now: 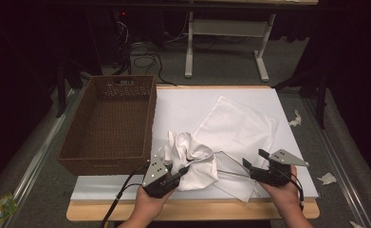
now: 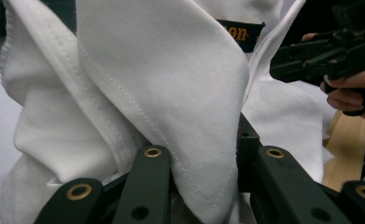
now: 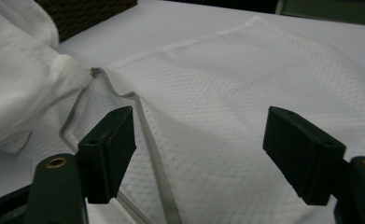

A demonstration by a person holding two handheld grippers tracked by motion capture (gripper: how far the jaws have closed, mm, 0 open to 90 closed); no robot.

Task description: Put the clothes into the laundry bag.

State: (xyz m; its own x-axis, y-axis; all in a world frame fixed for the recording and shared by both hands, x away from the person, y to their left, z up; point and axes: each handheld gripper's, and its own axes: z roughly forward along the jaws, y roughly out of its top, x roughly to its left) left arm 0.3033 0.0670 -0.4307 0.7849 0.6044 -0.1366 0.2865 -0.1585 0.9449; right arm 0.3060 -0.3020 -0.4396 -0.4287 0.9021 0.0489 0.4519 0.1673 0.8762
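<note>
A crumpled white garment [image 1: 188,152] sits at the front of the white board, bunched up between the jaws of my left gripper [image 1: 184,169], which is shut on it. In the left gripper view the cloth [image 2: 161,70] with stitched hems is pinched between the jaws of that gripper [image 2: 199,154], and a dark label [image 2: 238,32] shows near the top. A white mesh bag [image 1: 240,126] lies flat to the right. My right gripper [image 1: 253,157] hovers open over the bag's near edge. In the right gripper view its jaws [image 3: 199,135] stand wide over the mesh [image 3: 227,79], beside a grey zipper strip [image 3: 143,121].
A brown wicker basket [image 1: 102,166] stands empty at the left, its wall close to the garment. The white board [image 1: 183,102] lies on a wooden table. Cables and a white table frame [image 1: 189,47] are on the floor beyond. Paper scraps [image 1: 328,178] lie at the right.
</note>
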